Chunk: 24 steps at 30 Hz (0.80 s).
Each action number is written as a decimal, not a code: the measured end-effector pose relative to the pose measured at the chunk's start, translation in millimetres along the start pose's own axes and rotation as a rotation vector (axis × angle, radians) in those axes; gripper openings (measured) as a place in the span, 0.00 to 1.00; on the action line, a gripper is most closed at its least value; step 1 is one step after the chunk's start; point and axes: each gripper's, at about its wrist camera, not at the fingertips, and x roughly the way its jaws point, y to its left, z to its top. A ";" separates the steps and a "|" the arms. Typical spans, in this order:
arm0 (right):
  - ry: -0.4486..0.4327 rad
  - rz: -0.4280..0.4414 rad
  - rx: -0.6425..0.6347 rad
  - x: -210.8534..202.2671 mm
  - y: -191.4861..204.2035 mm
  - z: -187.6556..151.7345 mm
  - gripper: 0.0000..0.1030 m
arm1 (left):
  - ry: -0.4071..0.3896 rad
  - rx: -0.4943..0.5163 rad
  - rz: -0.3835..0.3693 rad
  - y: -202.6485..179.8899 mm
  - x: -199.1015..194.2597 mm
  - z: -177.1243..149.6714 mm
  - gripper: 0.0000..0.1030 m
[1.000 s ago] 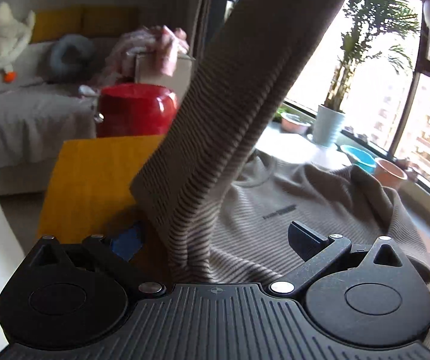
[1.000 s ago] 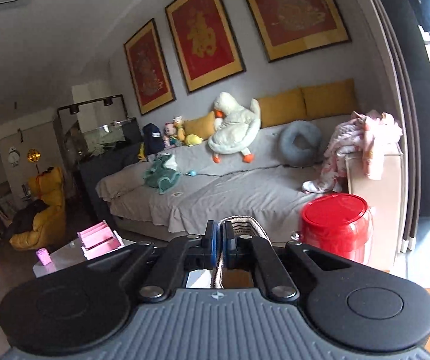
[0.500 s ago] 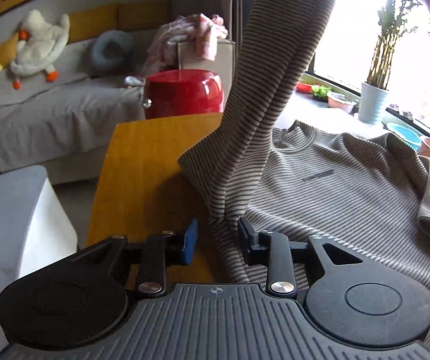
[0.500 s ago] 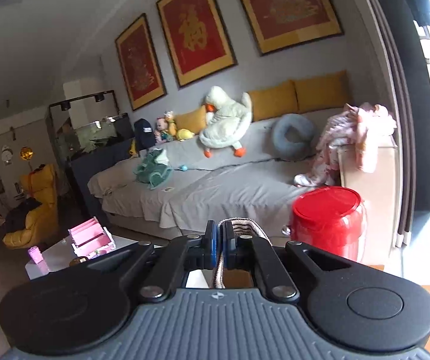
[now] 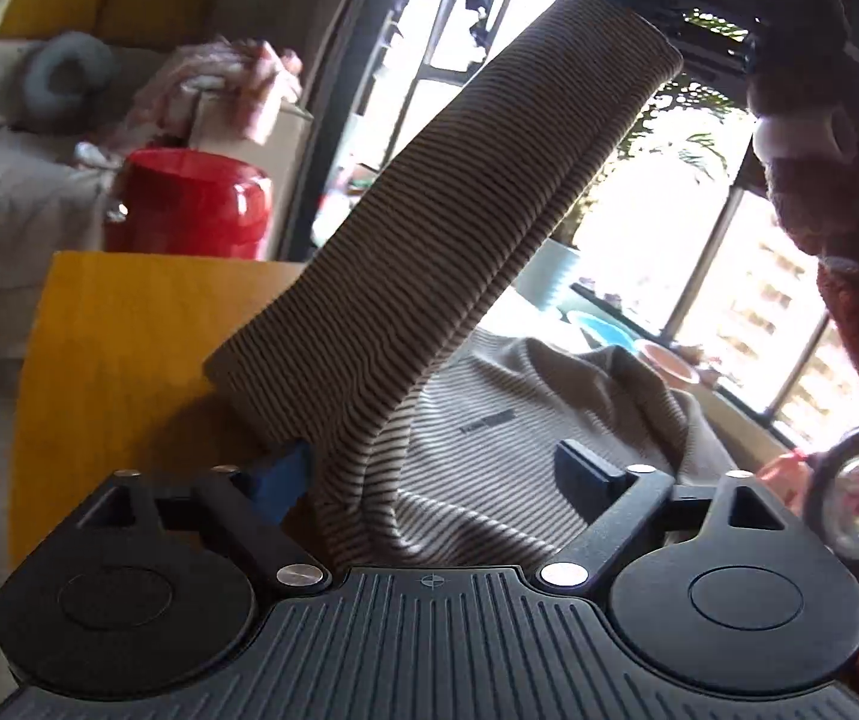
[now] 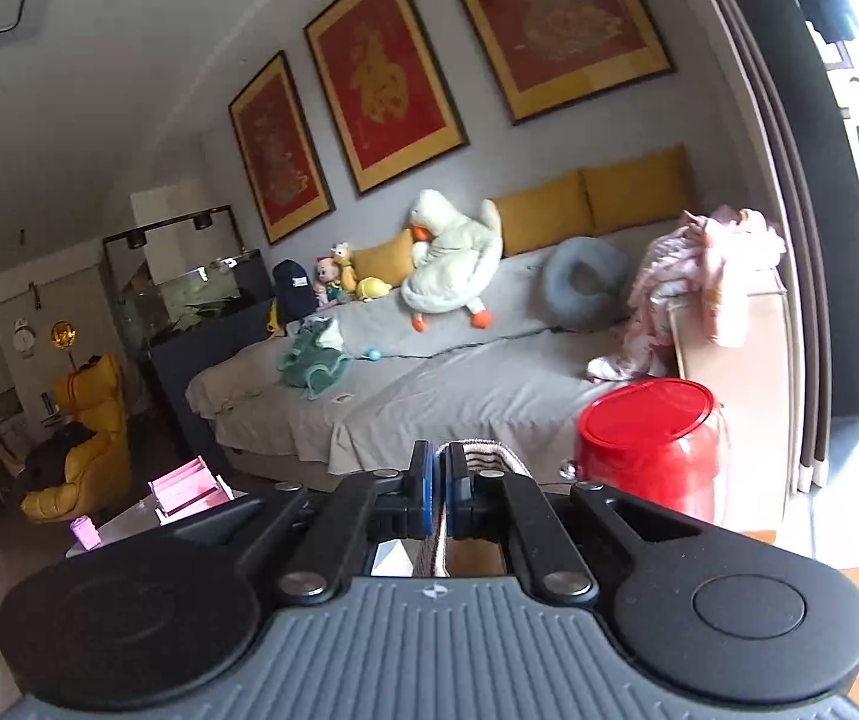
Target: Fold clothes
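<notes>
- Striped sweater (image 5: 525, 456) lies spread on the yellow table (image 5: 129, 348), one sleeve (image 5: 459, 228) hauled up high toward the window.
- Right gripper (image 6: 440, 480) is pinched tight on that sleeve's cuff (image 6: 477, 459).
- Left gripper (image 5: 435, 468) gapes wide, sweater fabric bunched between its fingers.
- Red bin (image 6: 651, 444) stands beyond the table, by the grey sofa (image 6: 429, 372).

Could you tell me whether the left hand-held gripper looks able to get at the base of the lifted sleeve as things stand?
Probably yes. The left hand-held gripper is open, and the base of the striped sleeve already lies between its fingers, by the blue pad, with nothing in front of it.
</notes>
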 end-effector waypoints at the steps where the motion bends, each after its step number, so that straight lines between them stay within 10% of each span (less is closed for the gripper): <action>1: -0.006 -0.014 0.000 -3.9 -2.9 0.1 0.03 | 0.013 -0.009 -0.036 6.0 4.7 0.3 0.92; 3: -0.019 -0.037 0.010 -11.7 -10.6 -1.0 0.03 | 0.039 -0.028 -0.108 17.9 14.0 0.9 0.91; 8: 0.008 -0.101 -0.011 -14.9 -22.2 -13.5 0.04 | 0.074 0.028 0.026 2.5 18.7 -2.7 0.63; 17: 0.487 0.041 -0.104 42.6 18.8 -146.3 0.09 | 0.110 -0.064 0.111 -24.2 -18.6 -28.0 0.63; 24: 0.587 0.100 -0.159 63.0 57.6 -199.7 0.09 | 0.132 -0.142 0.058 -38.7 -40.6 -48.2 0.79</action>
